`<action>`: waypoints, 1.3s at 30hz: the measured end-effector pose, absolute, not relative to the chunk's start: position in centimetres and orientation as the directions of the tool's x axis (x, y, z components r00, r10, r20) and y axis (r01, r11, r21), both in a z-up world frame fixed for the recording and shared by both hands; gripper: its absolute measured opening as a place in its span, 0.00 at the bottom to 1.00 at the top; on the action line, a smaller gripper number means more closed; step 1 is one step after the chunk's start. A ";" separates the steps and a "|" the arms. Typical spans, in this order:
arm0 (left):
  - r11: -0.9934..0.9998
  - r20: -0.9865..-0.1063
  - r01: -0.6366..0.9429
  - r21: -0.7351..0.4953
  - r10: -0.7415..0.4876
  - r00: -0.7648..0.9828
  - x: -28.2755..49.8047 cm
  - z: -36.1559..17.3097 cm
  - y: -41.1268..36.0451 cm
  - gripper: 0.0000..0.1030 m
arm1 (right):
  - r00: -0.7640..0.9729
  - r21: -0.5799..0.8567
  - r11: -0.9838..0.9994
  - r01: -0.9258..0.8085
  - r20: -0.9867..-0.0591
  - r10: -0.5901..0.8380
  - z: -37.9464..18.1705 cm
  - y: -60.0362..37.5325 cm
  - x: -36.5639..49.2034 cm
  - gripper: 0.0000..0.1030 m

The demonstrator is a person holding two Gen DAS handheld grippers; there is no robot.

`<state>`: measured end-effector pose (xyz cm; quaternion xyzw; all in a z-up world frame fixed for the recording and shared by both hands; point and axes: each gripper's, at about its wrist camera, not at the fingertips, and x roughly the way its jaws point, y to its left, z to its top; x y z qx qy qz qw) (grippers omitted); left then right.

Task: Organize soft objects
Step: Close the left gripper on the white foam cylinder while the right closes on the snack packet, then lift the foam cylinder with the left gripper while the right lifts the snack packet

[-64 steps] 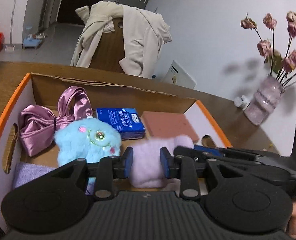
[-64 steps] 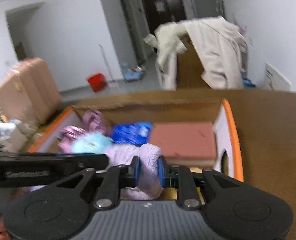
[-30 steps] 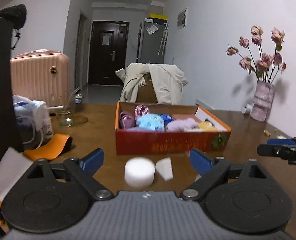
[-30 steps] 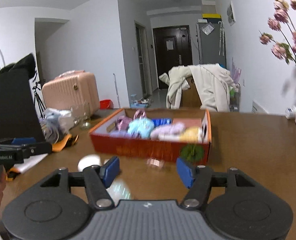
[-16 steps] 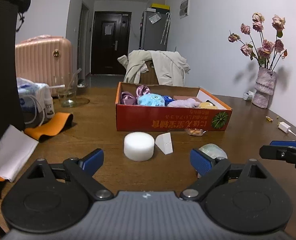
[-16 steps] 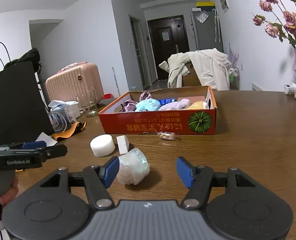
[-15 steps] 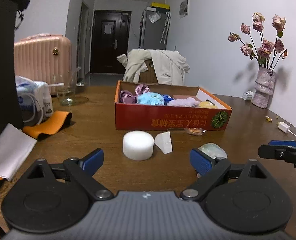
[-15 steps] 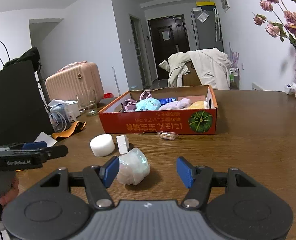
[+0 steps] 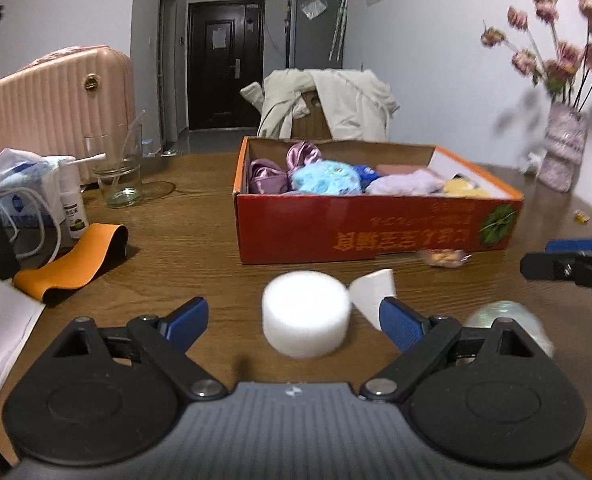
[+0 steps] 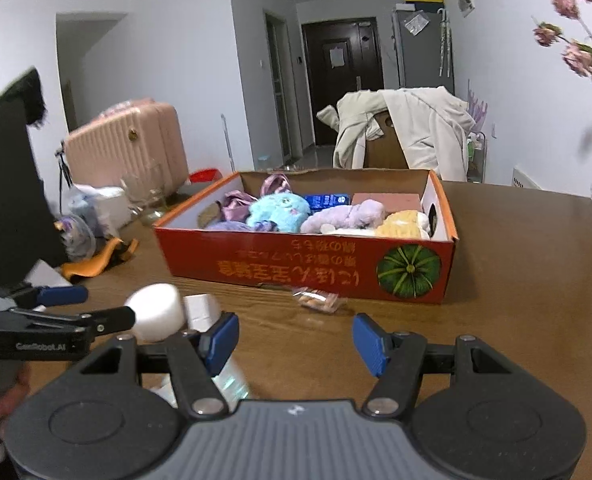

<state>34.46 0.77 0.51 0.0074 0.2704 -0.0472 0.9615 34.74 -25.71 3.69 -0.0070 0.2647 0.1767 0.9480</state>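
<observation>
A red cardboard box (image 9: 376,236) (image 10: 296,264) on the wooden table holds several soft toys: a blue plush (image 9: 326,178) (image 10: 278,208), a lilac plush (image 9: 406,182) (image 10: 344,216), a yellow plush (image 10: 402,222) and satin bows (image 9: 264,172). A white foam cylinder (image 9: 305,314) (image 10: 156,312) lies between the fingers of my open left gripper (image 9: 294,322). A white wedge (image 9: 374,290) and a clear soft ball (image 9: 508,316) lie to its right. My right gripper (image 10: 296,340) is open and empty, in front of the box.
A wrapped candy (image 10: 316,300) lies by the box front. An orange band (image 9: 72,264), a spray bottle (image 9: 72,200), a glass (image 9: 116,172) and a bag stand left. A vase of flowers (image 9: 564,156) stands at the right. A chair with a coat (image 9: 328,104) is behind.
Both grippers let go of the lilac plush in the box and pulled back. Since half a second ago the left one has moved in around the white cylinder; the right has moved forward and right.
</observation>
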 end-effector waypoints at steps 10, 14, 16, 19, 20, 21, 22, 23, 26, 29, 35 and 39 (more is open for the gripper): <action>0.987 -0.544 0.133 -0.085 -0.158 0.824 37.7 -1.4 2.1 0.69 | 0.766 -0.029 0.925 -0.379 -0.571 0.296 1.0 -22.8 42.0 0.48; 0.983 -0.527 0.159 -0.095 -0.185 0.829 37.4 -1.3 2.2 0.53 | 0.765 -0.043 0.920 -0.390 -0.571 0.298 0.1 -22.1 42.9 0.41; 0.985 -0.527 0.146 -0.096 -0.175 0.832 37.4 -1.3 2.3 0.52 | 0.766 -0.062 0.914 -0.401 -0.571 0.297 -0.3 -21.8 42.9 0.39; 0.983 -0.531 0.138 -0.123 -0.182 0.828 37.5 -1.3 2.6 0.52 | 0.763 -0.060 0.908 -0.415 -0.567 0.311 -0.5 -21.7 43.0 0.39; 0.983 -0.531 0.136 -0.121 -0.179 0.828 37.5 -1.3 2.6 0.51 | 0.763 -0.065 0.906 -0.418 -0.567 0.311 -0.6 -21.7 43.0 0.39; 0.984 -0.530 0.135 -0.118 -0.177 0.829 37.5 -1.3 2.6 0.51 | 0.760 -0.068 0.905 -0.420 -0.571 0.310 -0.7 -21.7 43.2 0.39; 0.984 -0.529 0.136 -0.117 -0.178 0.830 37.5 -1.3 2.6 0.51 | 0.756 -0.064 0.905 -0.421 -0.577 0.310 -0.9 -21.8 43.3 0.38; 0.984 -0.528 0.137 -0.116 -0.178 0.830 37.5 -1.3 2.6 0.51 | 0.752 -0.043 0.907 -0.419 -0.577 0.320 -0.9 -22.1 43.5 0.37; 0.984 -0.528 0.140 -0.112 -0.178 0.830 37.5 -1.4 2.5 0.52 | 0.747 -0.017 0.912 -0.410 -0.579 0.325 -0.9 -22.5 43.5 0.35; 0.983 -0.529 0.140 -0.117 -0.181 0.829 37.5 -1.5 2.6 0.52 | 0.748 -0.028 0.908 -0.419 -0.577 0.328 -0.9 -22.3 43.2 0.30; 0.982 -0.518 0.152 -0.110 -0.187 0.835 37.3 -1.3 2.4 0.45 | 0.754 -0.023 0.909 -0.416 -0.567 0.331 -0.5 -22.2 42.3 0.21; 0.982 -0.502 0.106 -0.157 -0.172 0.848 36.0 -0.3 3.4 0.42 | 0.785 -0.019 0.918 -0.395 -0.526 0.327 1.3 -22.5 39.2 0.21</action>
